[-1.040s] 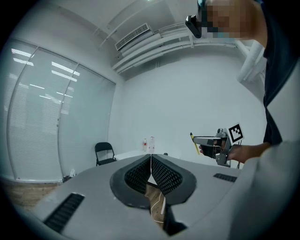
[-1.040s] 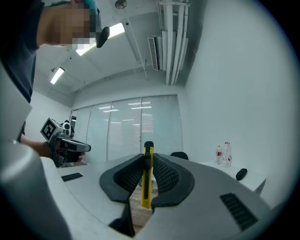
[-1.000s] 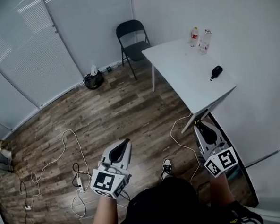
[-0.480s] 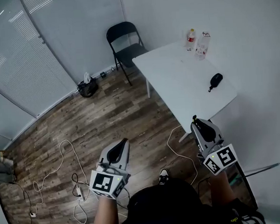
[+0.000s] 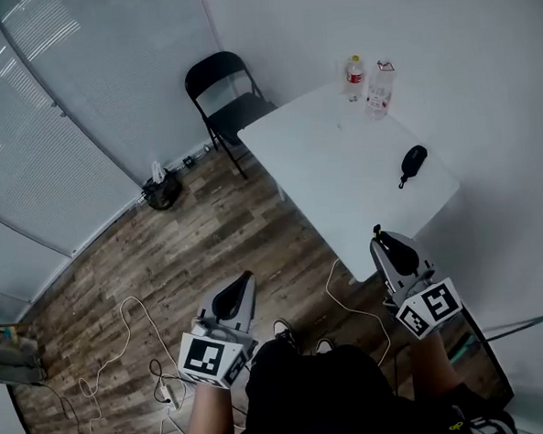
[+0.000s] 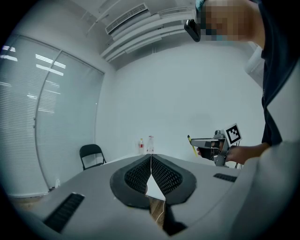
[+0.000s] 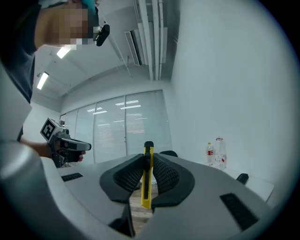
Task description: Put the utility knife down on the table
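A yellow utility knife (image 7: pixel 147 176) with a black tip stands upright between the jaws of my right gripper (image 7: pixel 147 161), which is shut on it. In the head view that gripper (image 5: pixel 379 236) hangs just off the near corner of the white table (image 5: pixel 337 171), with the knife's tip (image 5: pixel 376 229) poking out at its front. My left gripper (image 5: pixel 243 282) is lower left over the wood floor, well apart from the table. Its jaws are shut together with nothing between them (image 6: pixel 151 161).
On the table lie a black mouse-like object (image 5: pixel 413 159) and, at the far end, two bottles (image 5: pixel 367 79). A black folding chair (image 5: pixel 223 95) stands beyond the table. White cables (image 5: pixel 131 321) trail on the floor. A wall runs along the right.
The view has swung left and closer, so the table now sits nearer my right gripper. Both grippers keep their hold and pose.
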